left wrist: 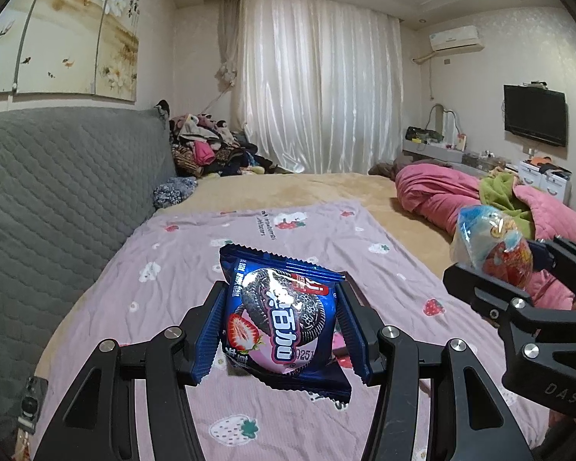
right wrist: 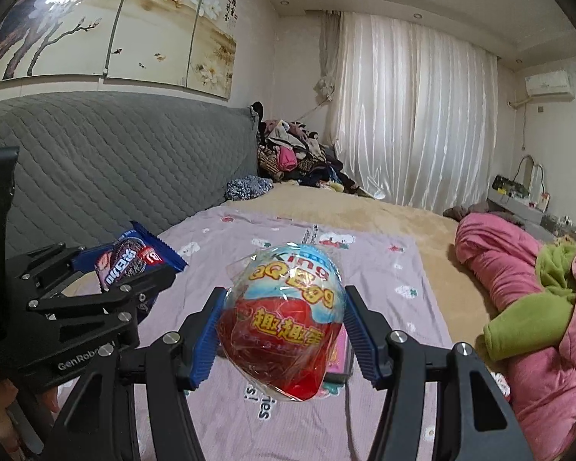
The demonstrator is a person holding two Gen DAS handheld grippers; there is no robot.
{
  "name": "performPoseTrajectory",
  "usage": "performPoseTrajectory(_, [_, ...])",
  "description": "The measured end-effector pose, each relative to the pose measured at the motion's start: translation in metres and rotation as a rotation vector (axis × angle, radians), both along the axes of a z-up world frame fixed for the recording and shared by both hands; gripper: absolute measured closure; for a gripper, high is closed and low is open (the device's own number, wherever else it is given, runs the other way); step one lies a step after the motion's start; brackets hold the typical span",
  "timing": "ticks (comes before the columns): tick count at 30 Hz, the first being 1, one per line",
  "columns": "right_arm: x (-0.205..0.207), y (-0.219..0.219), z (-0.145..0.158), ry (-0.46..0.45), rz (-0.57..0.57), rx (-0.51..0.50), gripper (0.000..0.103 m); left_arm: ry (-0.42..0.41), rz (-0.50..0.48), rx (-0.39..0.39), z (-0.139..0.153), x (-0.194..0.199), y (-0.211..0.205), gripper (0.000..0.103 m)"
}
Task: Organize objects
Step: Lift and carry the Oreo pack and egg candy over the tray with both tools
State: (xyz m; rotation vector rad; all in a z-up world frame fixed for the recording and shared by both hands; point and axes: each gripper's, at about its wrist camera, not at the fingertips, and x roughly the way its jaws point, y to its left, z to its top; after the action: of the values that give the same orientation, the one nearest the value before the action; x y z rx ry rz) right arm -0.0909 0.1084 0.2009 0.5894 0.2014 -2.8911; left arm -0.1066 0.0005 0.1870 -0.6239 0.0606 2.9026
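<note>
My left gripper [left wrist: 280,330] is shut on a blue cookie packet [left wrist: 280,326] with a strawberry and dark cookies printed on it, held above the pink strawberry-print sheet [left wrist: 196,269]. The packet also shows in the right wrist view [right wrist: 134,261], at the left. My right gripper [right wrist: 284,330] is shut on a red and blue toy egg in clear wrap [right wrist: 288,319], held above the sheet [right wrist: 384,288]. The egg shows at the right of the left wrist view [left wrist: 491,246], beside my left gripper. A pink flat object [right wrist: 341,357] lies on the sheet under the egg, mostly hidden.
A grey quilted headboard [left wrist: 57,192] runs along the left. A pink quilt with a green cloth [right wrist: 537,299] is heaped on the bed's right. A pile of clothes [left wrist: 211,150] sits at the far corner by white curtains [left wrist: 311,88].
</note>
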Motion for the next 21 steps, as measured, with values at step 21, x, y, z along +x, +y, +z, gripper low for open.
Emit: performPoseTrajectory(21, [-0.093, -0.006, -0.027, -0.031, 0.007, 0.003, 0.043, -0.064, 0.024, 0.025, -0.036, -0.108, -0.01, 0.046])
